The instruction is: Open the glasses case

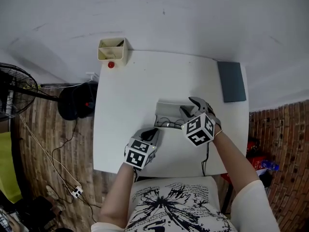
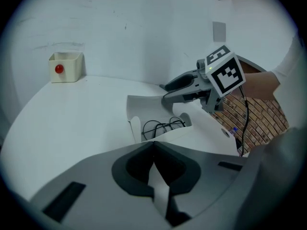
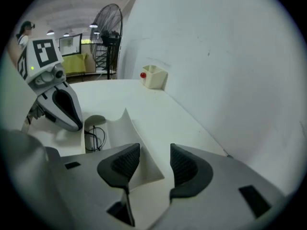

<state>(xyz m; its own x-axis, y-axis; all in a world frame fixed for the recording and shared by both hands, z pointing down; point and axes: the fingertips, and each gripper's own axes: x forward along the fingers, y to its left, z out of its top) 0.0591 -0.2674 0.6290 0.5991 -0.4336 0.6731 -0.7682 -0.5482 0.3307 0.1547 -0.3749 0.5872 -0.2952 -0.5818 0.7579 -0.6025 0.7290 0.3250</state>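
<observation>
The white glasses case [image 1: 168,110] lies open on the white table [image 1: 125,105], its lid [image 2: 144,104] standing up at the far side. Thin black-rimmed glasses [image 2: 163,125] rest inside it. My left gripper [image 1: 153,133] is at the case's near left corner, and in the left gripper view it [image 2: 153,150] is shut on a white flap of the case. My right gripper [image 1: 189,106] hovers over the right end of the lid. Its jaws [image 3: 154,164] stand apart with nothing pressed between them, the lid's edge [image 3: 132,138] just beyond them.
A cream box [image 1: 112,50] with a red ball [image 1: 111,65] at its foot stands at the table's far left corner. A dark grey pad [image 1: 231,81] lies at the far right edge. A fan [image 1: 14,86], a black bag [image 1: 77,100] and cables are on the floor to the left.
</observation>
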